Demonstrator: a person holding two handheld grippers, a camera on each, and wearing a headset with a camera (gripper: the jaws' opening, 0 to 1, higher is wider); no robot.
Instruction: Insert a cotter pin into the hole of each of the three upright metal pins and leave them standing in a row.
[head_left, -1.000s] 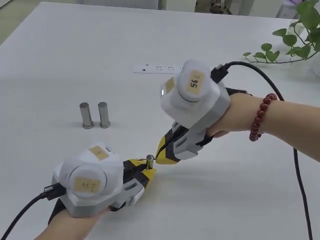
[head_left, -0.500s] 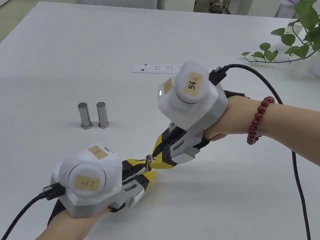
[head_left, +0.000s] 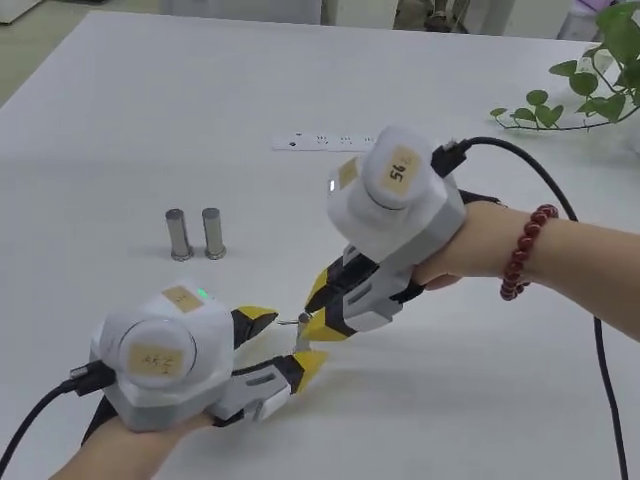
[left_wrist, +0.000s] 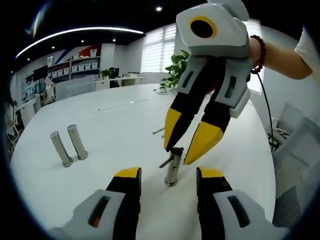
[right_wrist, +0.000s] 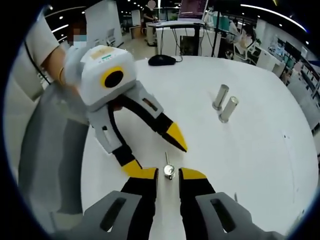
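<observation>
Straddling the metal pin (left_wrist: 172, 170) and cotter pin (left_wrist: 164, 163): left gripper (left_wrist: 170, 173), right gripper (right_wrist: 169, 173), jaws spread.

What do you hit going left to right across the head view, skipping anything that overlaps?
first bare metal pin → second bare metal pin → third metal pin → beaded bracelet → plant

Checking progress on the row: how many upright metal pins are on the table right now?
3. Two metal pins stand side by side, off to the left in the head view. The third pin stands nearer, between the left gripper and right gripper. None seems hidden.
</observation>
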